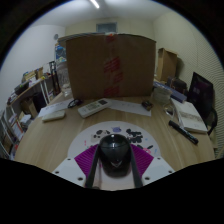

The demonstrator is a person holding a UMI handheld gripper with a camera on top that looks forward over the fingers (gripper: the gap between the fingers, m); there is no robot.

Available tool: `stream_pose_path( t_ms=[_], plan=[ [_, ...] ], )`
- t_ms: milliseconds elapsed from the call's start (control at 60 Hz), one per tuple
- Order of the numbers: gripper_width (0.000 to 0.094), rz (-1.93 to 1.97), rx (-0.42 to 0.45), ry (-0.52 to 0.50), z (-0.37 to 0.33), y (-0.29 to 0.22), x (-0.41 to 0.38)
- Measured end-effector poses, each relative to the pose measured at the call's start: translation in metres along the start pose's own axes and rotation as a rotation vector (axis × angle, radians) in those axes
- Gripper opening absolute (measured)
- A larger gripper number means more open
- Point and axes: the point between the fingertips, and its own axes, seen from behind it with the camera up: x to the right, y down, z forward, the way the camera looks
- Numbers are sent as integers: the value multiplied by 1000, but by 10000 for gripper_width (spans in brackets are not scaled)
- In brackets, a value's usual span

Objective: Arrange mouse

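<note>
A black computer mouse [114, 150] sits between my gripper's [114, 172] two dark fingers [93, 170]. The magenta pads [84, 160] show at either side of it. Both fingers press against the mouse's sides, so the gripper is shut on it. The mouse is held just above a white round mat [100, 133] on the wooden table [60, 135].
A large cardboard box [107, 63] stands at the back of the table. A white keyboard [94, 107] and papers lie ahead to the left, a black remote [183, 132] and a book [188, 114] to the right. Shelves [28, 98] stand at the left.
</note>
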Motion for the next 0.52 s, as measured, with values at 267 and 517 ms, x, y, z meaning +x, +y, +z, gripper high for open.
stream_pose_path(
  t_ms=[267, 517],
  plan=[
    [837, -29, 31, -55, -48, 7, -12],
    [845, 27, 124, -90, -161, 32, 16]
  ],
)
